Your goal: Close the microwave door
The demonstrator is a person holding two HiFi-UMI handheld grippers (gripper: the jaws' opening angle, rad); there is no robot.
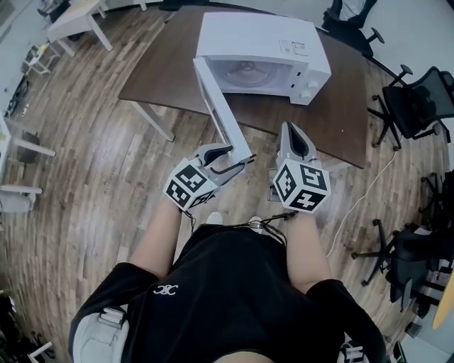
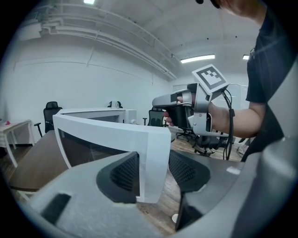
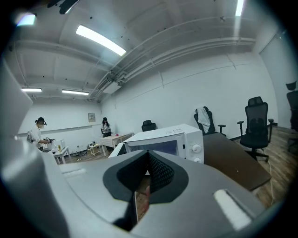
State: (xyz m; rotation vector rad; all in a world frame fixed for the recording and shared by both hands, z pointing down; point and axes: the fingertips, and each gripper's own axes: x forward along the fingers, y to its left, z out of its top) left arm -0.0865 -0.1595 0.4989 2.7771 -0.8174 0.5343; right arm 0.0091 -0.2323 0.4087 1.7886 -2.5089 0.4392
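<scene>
A white microwave [image 1: 262, 49] stands on a brown table [image 1: 333, 120], and its door [image 1: 221, 106] is swung wide open toward me. My left gripper [image 1: 230, 159] is open with its jaws either side of the door's free edge. In the left gripper view that door edge [image 2: 116, 135] fills the gap of the left gripper [image 2: 151, 172], against the left pad, with a small gap to the right pad. My right gripper [image 1: 294, 135] hovers just right of the door, shut and empty. The right gripper view shows the right gripper [image 3: 149, 174] pointing at the microwave [image 3: 172, 139].
Black office chairs [image 1: 415, 106] stand right of the table, and a white cable [image 1: 362, 191] runs over the wooden floor. A white table [image 1: 74, 18] is at the far left. Two people [image 3: 39, 132] work at desks far off.
</scene>
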